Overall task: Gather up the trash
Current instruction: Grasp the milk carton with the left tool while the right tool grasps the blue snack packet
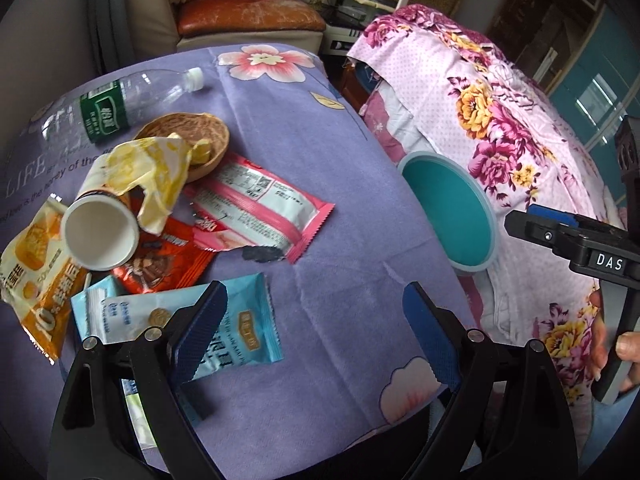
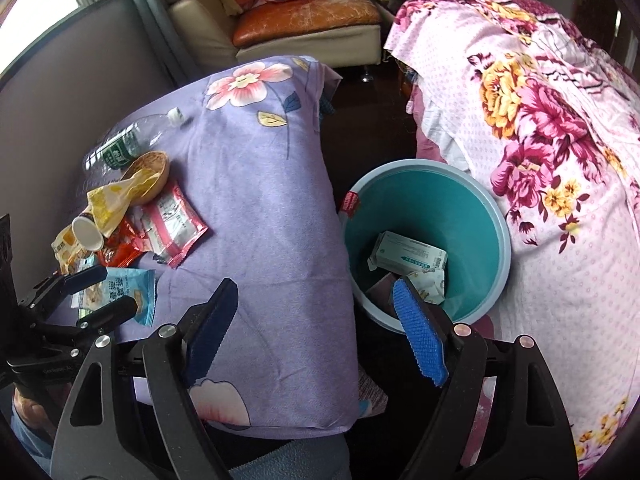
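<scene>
Only rightward: boxes (image 2: 408, 258) in bin (image 2: 480, 208).

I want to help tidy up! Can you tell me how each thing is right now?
Left gripper: open, empty.
Right gripper: open, empty.
Bin: upright, holding small boxes.
Water bottle: lying down, cap on.
Paper cup: tipped on its side, looks empty.
Light blue packet: flat on the purple cloth.
Pink packet: flat, torn open.
</scene>
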Available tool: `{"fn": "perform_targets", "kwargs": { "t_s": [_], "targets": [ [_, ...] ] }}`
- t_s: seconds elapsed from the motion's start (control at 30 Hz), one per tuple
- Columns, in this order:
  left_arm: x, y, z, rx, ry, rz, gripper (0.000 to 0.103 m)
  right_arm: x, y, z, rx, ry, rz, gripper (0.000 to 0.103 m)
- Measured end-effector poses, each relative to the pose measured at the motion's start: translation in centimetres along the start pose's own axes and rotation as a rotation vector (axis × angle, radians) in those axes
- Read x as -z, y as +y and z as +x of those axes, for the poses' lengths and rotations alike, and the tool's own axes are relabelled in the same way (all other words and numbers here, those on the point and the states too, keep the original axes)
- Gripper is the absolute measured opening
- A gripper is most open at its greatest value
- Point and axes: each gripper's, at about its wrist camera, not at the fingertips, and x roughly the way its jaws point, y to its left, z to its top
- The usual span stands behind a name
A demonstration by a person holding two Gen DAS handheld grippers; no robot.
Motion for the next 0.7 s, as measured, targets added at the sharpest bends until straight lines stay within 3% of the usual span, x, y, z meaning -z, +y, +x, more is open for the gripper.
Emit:
{"fn": "perform_targets", "kwargs": {
  "t_s": [0.2,0.7],
  "targets": [
    [3.0,4.5,-2.7,-0.028,-0.029,-0.052,0.09,0.5,5.6,0.9,-0.051,0.055,-0.144,0.076],
    [8.4,16.2,-4.9,-0.063,-0.043,-0.253,0.09,3.5,21.7,6.1,-0.153,0.223,-0.8,0.077]
  ]
}}
